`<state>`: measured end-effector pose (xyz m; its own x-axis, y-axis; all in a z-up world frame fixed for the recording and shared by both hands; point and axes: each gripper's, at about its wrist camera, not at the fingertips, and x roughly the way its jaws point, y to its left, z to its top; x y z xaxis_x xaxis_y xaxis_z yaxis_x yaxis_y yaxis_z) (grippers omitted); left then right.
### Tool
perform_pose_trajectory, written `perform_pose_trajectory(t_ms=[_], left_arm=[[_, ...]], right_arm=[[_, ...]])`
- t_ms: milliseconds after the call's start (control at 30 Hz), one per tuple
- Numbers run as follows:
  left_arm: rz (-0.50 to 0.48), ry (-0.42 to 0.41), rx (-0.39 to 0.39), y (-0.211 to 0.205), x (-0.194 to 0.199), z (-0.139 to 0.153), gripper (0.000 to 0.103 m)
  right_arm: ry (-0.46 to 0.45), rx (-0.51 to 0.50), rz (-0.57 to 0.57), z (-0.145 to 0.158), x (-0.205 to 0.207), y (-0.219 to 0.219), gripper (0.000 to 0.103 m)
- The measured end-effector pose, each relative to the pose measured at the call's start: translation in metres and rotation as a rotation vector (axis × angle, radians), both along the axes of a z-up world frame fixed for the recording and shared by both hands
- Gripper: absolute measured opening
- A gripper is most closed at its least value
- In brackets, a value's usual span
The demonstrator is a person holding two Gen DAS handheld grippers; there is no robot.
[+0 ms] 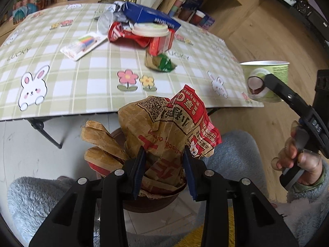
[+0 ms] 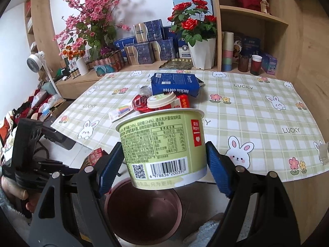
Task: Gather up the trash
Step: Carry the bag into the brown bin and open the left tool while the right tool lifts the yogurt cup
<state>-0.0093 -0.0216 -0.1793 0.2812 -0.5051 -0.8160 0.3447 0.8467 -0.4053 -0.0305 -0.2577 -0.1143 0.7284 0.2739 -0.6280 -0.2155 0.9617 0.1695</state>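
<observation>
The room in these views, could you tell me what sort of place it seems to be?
Probably a home living space: a folding table with a bunny-print cloth, wooden shelves of boxes and cups, and a potted rose plant.

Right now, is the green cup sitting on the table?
No, the right claw holds the green cup in the air above the brown bin.

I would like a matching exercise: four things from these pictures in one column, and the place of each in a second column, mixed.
Things:
1. crumpled paper bag
2. green paper cup
3. blue coffee box
4. brown bin

Places:
A. on the floor, below the cup
B. in the left hand-held gripper
C. on the checked tablecloth
D. in the right hand-held gripper

Pairs: 1-B, 2-D, 3-C, 4-A
</observation>
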Motion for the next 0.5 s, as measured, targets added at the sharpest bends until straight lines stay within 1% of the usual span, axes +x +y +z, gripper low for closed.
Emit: perform_pose_trajectory(t_ms=[200,333,400,433,500], left_arm=[[-0.021,0.086,0.049,-0.012,0.003,-0.028,0.036],[-0.029,0.117,0.097,-0.020,0.011,-0.043,0.037],[-0.037,0.127,0.109,-0.026,0.016,-0.049,0.038],[-0.042,0.131,0.110,-0.028,0.018,-0.052,0.040],[-0.046,0.136,0.107,-0.032,0.022,-0.054,0.056]], right_arm=[[0.039,-0.002,0.000,-0.012,-0.008,-0.005,0.079],[0.048,0.004,-0.014,-0.014,-0.009,-0.011,0.079],[0.043,0.008,-0.021,-0.013,-0.009,-0.014,0.079],[0.041,0.007,-0.024,-0.012,-0.009,-0.015,0.079],[0.040,0.008,-0.029,-0.012,-0.009,-0.016,0.079]])
